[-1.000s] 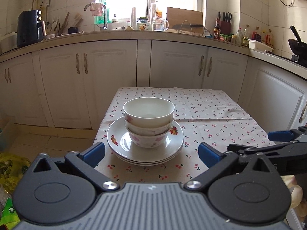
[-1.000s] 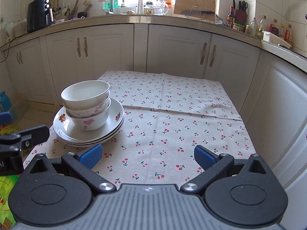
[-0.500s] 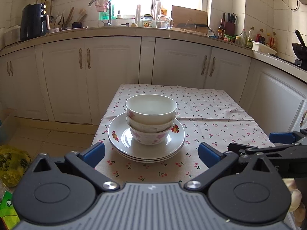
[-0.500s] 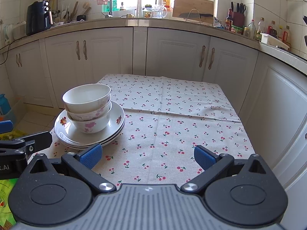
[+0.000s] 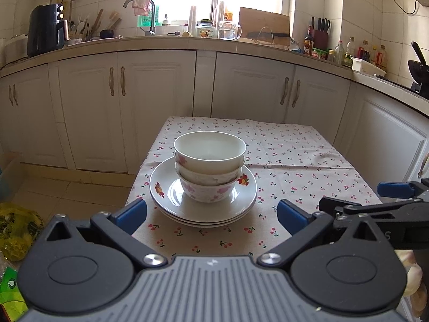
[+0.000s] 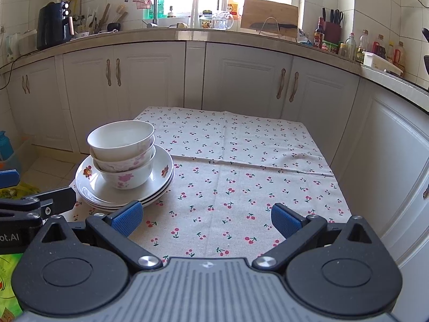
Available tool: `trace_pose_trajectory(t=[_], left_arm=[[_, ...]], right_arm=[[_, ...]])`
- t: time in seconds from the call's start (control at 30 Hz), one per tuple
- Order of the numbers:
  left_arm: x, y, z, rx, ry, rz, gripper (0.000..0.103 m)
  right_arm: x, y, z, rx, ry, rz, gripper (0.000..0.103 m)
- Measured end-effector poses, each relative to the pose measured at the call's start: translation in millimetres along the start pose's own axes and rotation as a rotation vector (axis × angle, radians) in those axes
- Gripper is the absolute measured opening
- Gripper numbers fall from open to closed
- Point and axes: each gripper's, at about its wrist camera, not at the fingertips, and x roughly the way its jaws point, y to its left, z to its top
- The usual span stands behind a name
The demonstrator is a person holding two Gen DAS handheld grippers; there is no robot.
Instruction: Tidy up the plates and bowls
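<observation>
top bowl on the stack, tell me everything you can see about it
The top bowl is glossy white, ceramic by the look, with a pink flower print on its outer wall and a plain, empty inside. It sits upright, nested in two similar bowls, which stand on stacked plates on the cherry-print tablecloth. Neither hand-held gripper touches it.

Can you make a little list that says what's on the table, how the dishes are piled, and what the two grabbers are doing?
bowls: three bowls nested, floral print outside
plates: stack of plates under the bowls, flower marks on rim
stack position: left part of the table, near the front edge
table cover: cherry-print tablecloth
left gripper: open, empty, facing the stack
right gripper: open, empty, stack off to its left
touching dishes: neither gripper
</observation>
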Motion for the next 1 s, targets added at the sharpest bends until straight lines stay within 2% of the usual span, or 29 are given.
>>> trace_pose_trajectory(t=[1.0], left_arm=[[-0.4, 0.7, 0.7, -0.011, -0.001, -0.004, 0.102]], right_arm=[[-4.5, 4.6, 2.2, -0.017, -0.02, -0.035, 0.103]])
